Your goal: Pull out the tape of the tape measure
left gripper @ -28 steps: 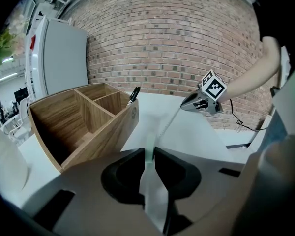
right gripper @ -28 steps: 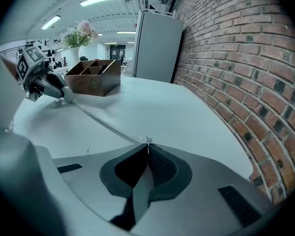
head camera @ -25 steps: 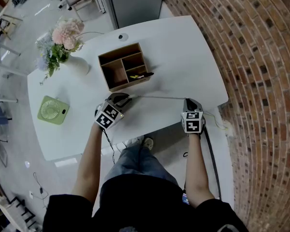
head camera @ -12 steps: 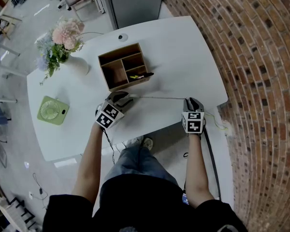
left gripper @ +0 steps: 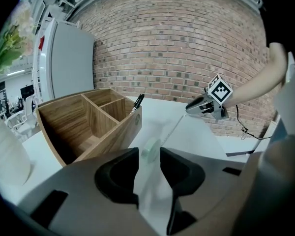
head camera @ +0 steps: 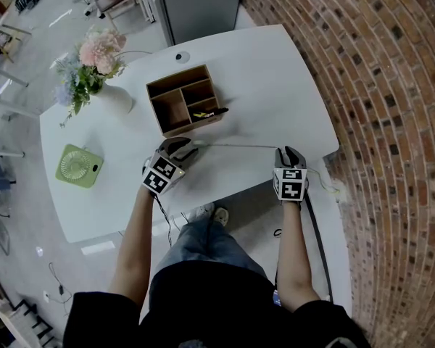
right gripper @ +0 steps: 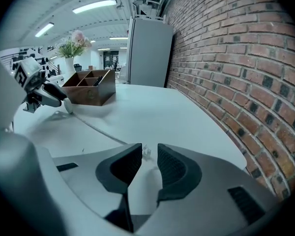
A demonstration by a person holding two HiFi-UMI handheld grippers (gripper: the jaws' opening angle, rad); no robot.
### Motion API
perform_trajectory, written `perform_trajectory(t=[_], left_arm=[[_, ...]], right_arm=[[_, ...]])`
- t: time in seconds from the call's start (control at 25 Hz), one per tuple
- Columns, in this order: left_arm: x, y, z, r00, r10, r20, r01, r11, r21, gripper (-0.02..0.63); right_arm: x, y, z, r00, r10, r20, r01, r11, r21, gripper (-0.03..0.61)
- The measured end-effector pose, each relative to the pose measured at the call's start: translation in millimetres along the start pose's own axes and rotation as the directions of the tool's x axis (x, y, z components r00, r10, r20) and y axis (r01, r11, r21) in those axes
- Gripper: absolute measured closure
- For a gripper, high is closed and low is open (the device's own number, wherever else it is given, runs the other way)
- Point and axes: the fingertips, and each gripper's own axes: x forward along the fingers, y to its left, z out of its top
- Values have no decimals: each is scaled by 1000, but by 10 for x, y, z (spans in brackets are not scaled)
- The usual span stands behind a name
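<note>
On the one table (head camera: 275, 71), one tape measure (left gripper: 150, 145) lies at the tips of the left gripper's (left gripper: 149, 156) two opening jaws. Its tape (right gripper: 96, 130) reaches the right gripper (right gripper: 149, 156), whose two jaws stand apart.

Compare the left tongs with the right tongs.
The left tongs are opening around the tape measure's pale green case; the right tongs stand apart with only the tape's small end tab at their tips. The left tongs sit by the wooden box; the right tongs sit near the edge of the table by the brick wall. Both are low over it, with the drawn-out tape running between them.
</note>
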Motion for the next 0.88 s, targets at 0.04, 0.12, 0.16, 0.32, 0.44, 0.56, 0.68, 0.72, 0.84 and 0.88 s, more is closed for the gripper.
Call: perform_trajectory(t=[0.04, 0.12, 0.16, 0.32, 0.44, 0.56, 0.68, 0.72, 0.84, 0.88], left_arm=[[-42, -2, 34, 1000, 10, 14, -10, 1000, -5, 469], [-161, -2, 156, 997, 42, 60, -41, 999, -19, 471], [-231, 6, 244, 994, 64, 92, -62, 998, -30, 476], [-506, 72, 680, 962, 162, 221, -148, 986, -78, 530], [-671, 98, 1033, 930, 216, 296, -196, 976, -95, 560], [-804, 98, 1344, 900, 259, 350, -235, 966, -111, 576], [-902, 46, 1618, 876, 271, 398, -244, 962, -118, 583], [-936, 23, 1706, 869, 274, 412, -248, 962, -118, 584], [-1056, -34, 1963, 843, 297, 448, -267, 955, -130, 588], [-1102, -47, 2036, 833, 310, 458, -277, 951, -139, 589]], right_arm=[[-44, -2, 16, 1000, 0, 12, 0, 1000, 13, 493], [-144, -34, 76, 999, -8, 54, 5, 999, 42, 491], [-208, -59, 129, 997, -16, 82, 11, 998, 60, 491], [-524, -123, 485, 974, -49, 221, 20, 991, 130, 493], [-819, -126, 819, 940, -64, 336, 12, 988, 157, 529], [-1150, -106, 1131, 894, -79, 441, 1, 985, 174, 575], [-1429, -90, 1338, 853, -93, 514, -10, 981, 195, 575], [-1509, -91, 1379, 842, -101, 530, -11, 979, 204, 575], [-1739, -90, 1453, 812, -120, 571, -18, 973, 230, 575], [-1812, -79, 1467, 804, -124, 582, -19, 972, 232, 575]])
